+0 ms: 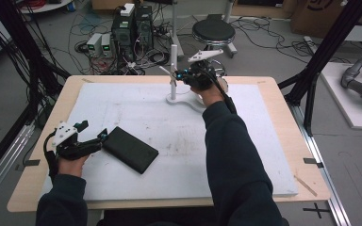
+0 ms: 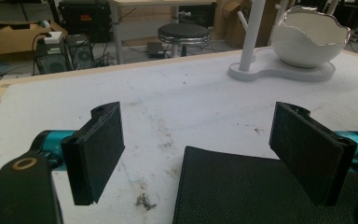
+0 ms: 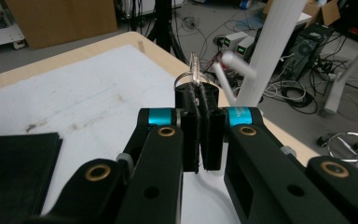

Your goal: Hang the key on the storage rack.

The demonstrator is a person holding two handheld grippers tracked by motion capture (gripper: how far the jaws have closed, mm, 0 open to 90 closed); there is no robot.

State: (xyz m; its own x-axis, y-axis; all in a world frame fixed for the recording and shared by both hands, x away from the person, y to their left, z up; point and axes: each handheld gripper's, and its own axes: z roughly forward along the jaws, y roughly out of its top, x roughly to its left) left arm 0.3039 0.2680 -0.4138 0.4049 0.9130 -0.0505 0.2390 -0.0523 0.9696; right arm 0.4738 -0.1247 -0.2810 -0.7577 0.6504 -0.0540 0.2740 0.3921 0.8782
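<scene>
Keyring pinched in clenched right fingers by white stand, arm outstretched, left fingers released at black wallet.

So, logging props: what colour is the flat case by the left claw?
Black, with a fine leathery grain; the flat case shows best in the left gripper view.

Wooden table, white mat, black wallet, white stand

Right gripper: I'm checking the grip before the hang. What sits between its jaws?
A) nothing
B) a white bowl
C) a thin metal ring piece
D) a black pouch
C: in the right gripper view the right gripper has its jaws pressed together on a thin metal ring piece that sticks out beyond their tips, near the white stand.
</scene>
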